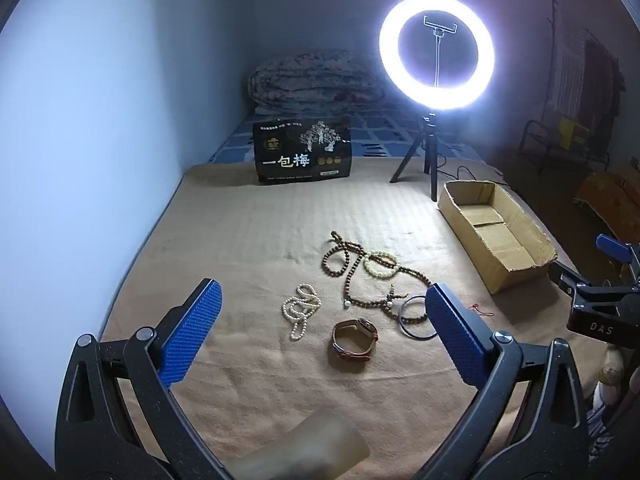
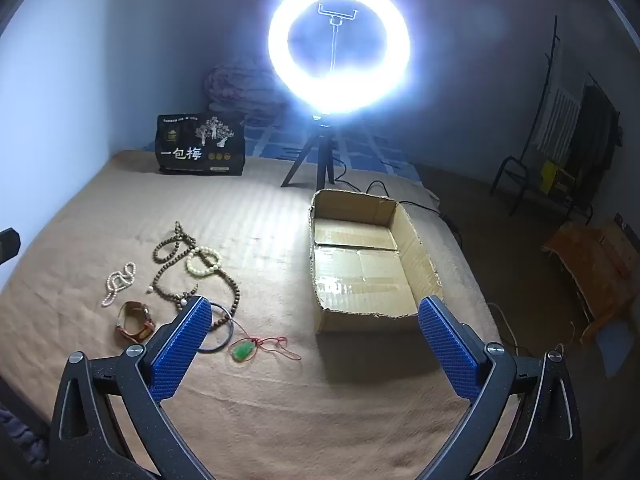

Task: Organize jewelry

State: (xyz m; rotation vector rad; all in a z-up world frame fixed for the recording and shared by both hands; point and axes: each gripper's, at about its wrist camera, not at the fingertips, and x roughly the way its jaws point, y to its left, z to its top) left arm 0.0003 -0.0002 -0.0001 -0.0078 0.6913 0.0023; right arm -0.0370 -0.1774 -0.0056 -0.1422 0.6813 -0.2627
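Observation:
Jewelry lies on a tan blanket [image 1: 248,248]. A white pearl strand [image 1: 300,312] [image 2: 118,282], a brown leather watch [image 1: 354,340] [image 2: 134,323], a long brown bead necklace [image 1: 352,272] [image 2: 176,252], a pale bead bracelet [image 1: 381,265] [image 2: 204,262] and a thin dark bangle [image 1: 416,317] [image 2: 222,332]. A green pendant on red cord [image 2: 242,350] lies nearest the open cardboard box [image 1: 496,232] [image 2: 360,256]. My left gripper [image 1: 320,320] is open above the watch. My right gripper [image 2: 316,332] is open, before the box.
A lit ring light on a tripod [image 1: 436,52] [image 2: 338,48] stands behind the box, its cable trailing right. A black snack bag [image 1: 302,150] [image 2: 200,145] and a folded quilt [image 1: 316,80] sit at the back. The wall is left; the bed edge is right.

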